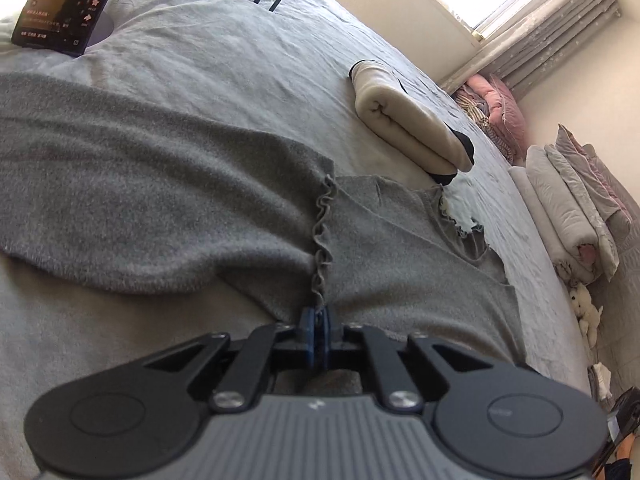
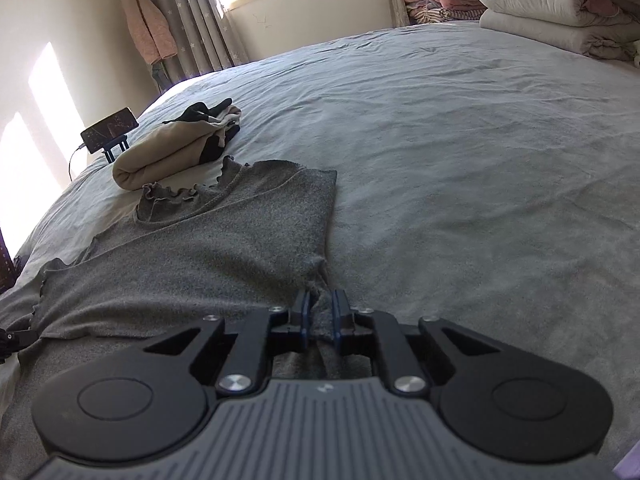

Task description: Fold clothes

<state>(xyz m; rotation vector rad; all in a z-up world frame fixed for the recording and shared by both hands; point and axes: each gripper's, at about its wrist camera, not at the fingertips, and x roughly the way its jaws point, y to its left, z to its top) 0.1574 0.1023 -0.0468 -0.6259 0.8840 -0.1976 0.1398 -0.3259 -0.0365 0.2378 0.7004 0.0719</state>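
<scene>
Grey knit top (image 1: 120, 184) is lying spread across the bed (image 2: 460, 152), and you're pinching it at both near edges. Your left gripper (image 1: 319, 320) is pressing its jaws tight on the frilled hem; your right gripper (image 2: 321, 312) is clamping a bunched fold of the side edge. Farther off, a rolled beige garment (image 2: 168, 156) is sitting just beyond the ruffled neckline.
</scene>
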